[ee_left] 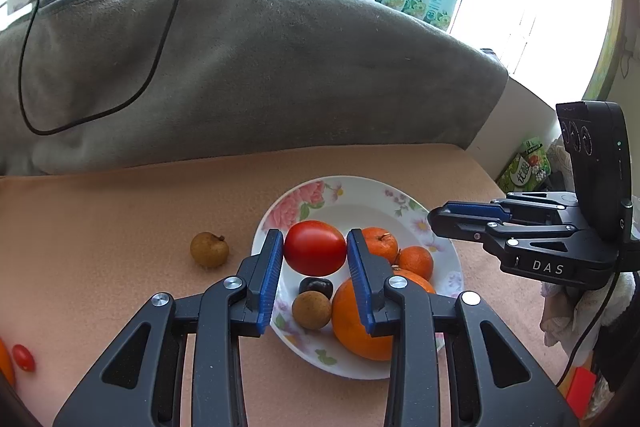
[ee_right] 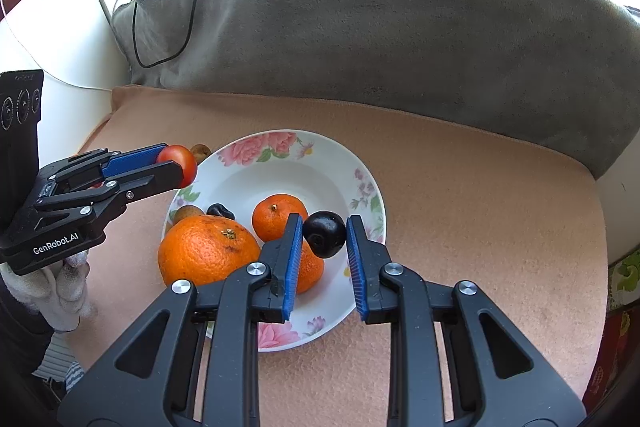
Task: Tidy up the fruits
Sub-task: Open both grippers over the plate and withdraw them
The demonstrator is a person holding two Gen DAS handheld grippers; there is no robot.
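I have the left gripper [ee_left: 315,247] clenched on the red tomato [ee_left: 315,247], held over the floral plate [ee_left: 348,195] at the centre of the left wrist frame. My right gripper [ee_right: 325,235] grasps a dark plum [ee_right: 324,234] above the plate's right half. On the plate I see a large orange [ee_right: 208,254], two mandarins, one [ee_right: 277,215] clear and the other mostly hidden behind my right fingers, a brown longan [ee_left: 311,309] and a small dark fruit [ee_left: 316,286], possibly another plum, too shadowed to tell. A second longan [ee_left: 209,249] lies on the peach mat [ee_left: 120,227] left of the plate. At the lower left edge, a cherry tomato [ee_left: 23,357] sits beside an orange shape cut off by the lens.
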